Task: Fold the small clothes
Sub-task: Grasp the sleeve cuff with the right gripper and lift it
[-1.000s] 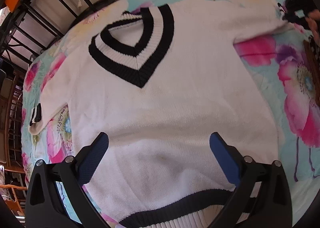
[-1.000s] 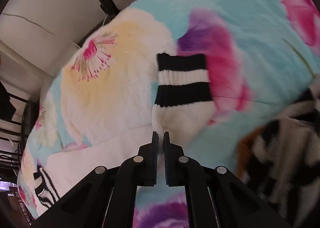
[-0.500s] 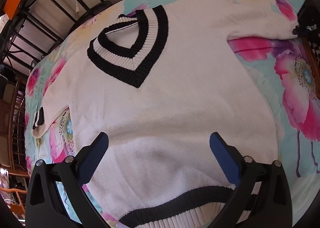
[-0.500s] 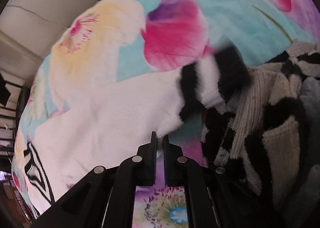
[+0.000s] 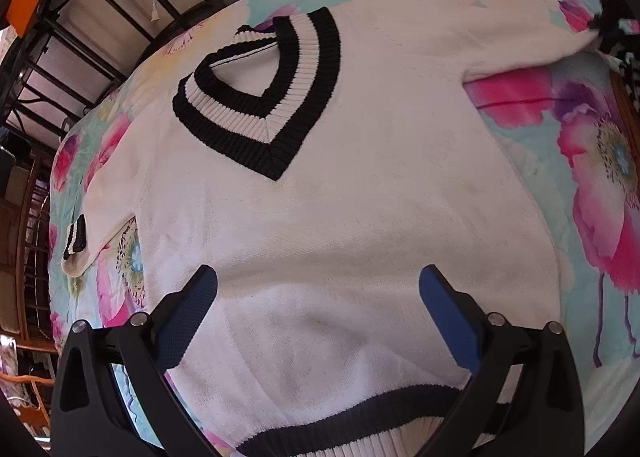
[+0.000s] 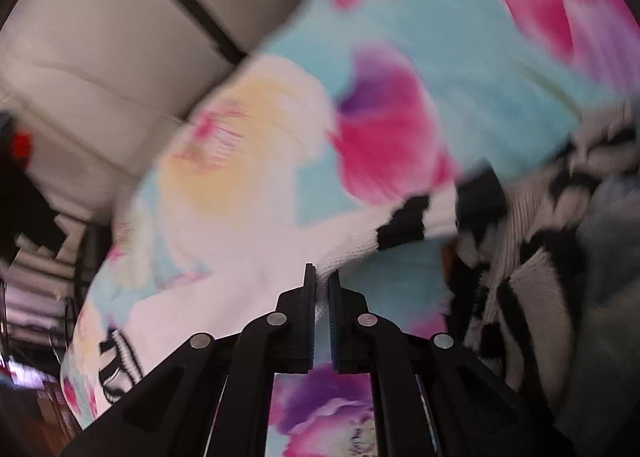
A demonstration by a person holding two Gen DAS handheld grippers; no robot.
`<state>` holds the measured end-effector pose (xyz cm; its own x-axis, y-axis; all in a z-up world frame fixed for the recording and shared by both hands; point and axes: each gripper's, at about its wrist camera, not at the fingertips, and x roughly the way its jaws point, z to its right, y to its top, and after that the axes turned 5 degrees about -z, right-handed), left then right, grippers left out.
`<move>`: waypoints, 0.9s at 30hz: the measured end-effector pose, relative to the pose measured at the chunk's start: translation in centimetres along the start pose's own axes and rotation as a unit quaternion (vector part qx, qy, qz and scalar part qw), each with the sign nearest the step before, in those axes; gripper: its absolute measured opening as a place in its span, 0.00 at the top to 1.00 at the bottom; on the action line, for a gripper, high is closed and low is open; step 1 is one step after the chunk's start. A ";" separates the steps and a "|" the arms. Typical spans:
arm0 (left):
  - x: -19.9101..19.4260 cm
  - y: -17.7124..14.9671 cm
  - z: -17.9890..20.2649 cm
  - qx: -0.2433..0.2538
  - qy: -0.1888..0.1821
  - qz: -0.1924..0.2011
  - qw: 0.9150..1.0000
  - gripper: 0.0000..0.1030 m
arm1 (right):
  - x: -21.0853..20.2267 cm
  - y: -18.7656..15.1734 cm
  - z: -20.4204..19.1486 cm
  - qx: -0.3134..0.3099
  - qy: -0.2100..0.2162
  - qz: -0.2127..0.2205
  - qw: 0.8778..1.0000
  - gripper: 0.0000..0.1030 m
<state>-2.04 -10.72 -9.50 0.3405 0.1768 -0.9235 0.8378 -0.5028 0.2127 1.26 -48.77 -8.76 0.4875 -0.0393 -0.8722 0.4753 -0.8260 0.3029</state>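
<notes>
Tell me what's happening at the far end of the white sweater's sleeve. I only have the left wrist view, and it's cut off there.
Observer: The right gripper is shut on the sleeve, just short of its striped cuff.
Operator: Anything lying beyond that cuff?
Observer: Yes, a pile of black-and-white knitwear sits right beside it, though the picture is blurred.

ahead of the left tongs' (image 5: 318, 283) blue pads (image 5: 448, 321) lies a white sweater (image 5: 340, 217) with a black-and-white striped v-neck (image 5: 264, 97) and a black-banded hem (image 5: 348, 417). under it, a turquoise cover (image 5: 532, 161) printed with pink, purple and yellow flowers. right of the black right tongs (image 6: 322, 279), a black-and-cream patterned knit (image 6: 532, 249).
</notes>
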 end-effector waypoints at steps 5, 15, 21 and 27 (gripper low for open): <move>-0.8 3.0 -2.5 -0.049 -0.065 -0.004 0.997 0.04 | -3.4 -2.5 -6.9 -0.133 0.048 0.035 0.989 0.94; 2.5 14.5 1.1 -0.064 -0.226 -0.036 0.971 0.04 | -5.5 -9.3 -11.2 -0.248 0.067 0.021 0.966 0.94; 4.8 14.2 4.8 -0.061 -0.221 -0.059 0.971 0.04 | -3.9 -10.7 -11.0 -0.239 0.115 -0.041 0.963 0.94; 7.8 12.6 5.7 -0.074 -0.185 -0.082 0.977 0.04 | -1.1 -11.7 -10.3 -0.207 0.127 -0.137 0.960 0.66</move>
<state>8.74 -20.55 -15.82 0.0414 -0.0865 -0.9954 0.9299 -0.3611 0.0700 2.67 -33.26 -7.39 0.4402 0.3305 -0.8349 0.8364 -0.4893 0.2473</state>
